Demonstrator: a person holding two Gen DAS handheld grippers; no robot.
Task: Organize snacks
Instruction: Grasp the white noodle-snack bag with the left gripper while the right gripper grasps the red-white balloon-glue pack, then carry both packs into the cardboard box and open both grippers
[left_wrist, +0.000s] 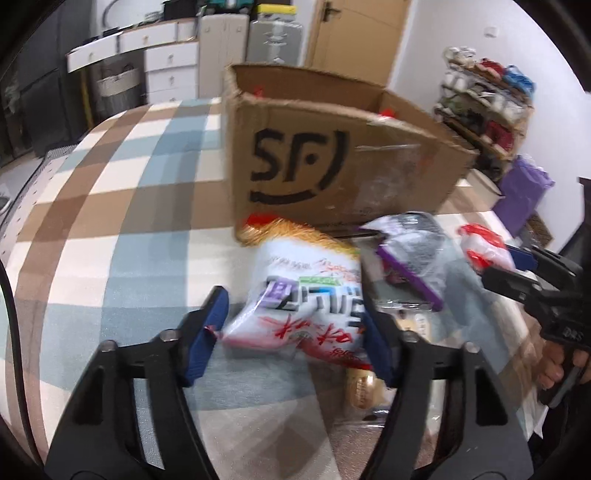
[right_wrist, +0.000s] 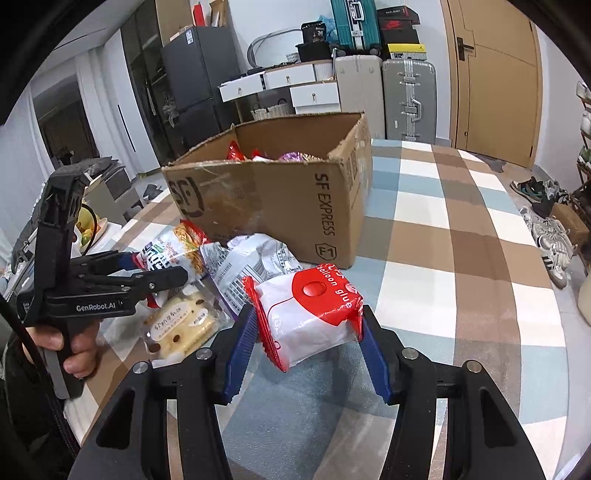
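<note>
— Cardboard box (right_wrist: 273, 195) is taken as the landmark on the checked worktop (right_wrist: 454, 236); what is shown only by the right wrist view?

— Its inside: red and purple snack packets (right_wrist: 258, 153) are seen lying in it. Before the box, the red-and-white packet (right_wrist: 310, 317) is clamped between the right gripper (right_wrist: 306, 339) jaws.

— And by the left wrist view?

— The noodle packet (left_wrist: 299, 295), just before the box, is held by the part-closed jaws of the left gripper (left_wrist: 291, 328). The cake packet (right_wrist: 181, 325) is left lying beside it.
</note>
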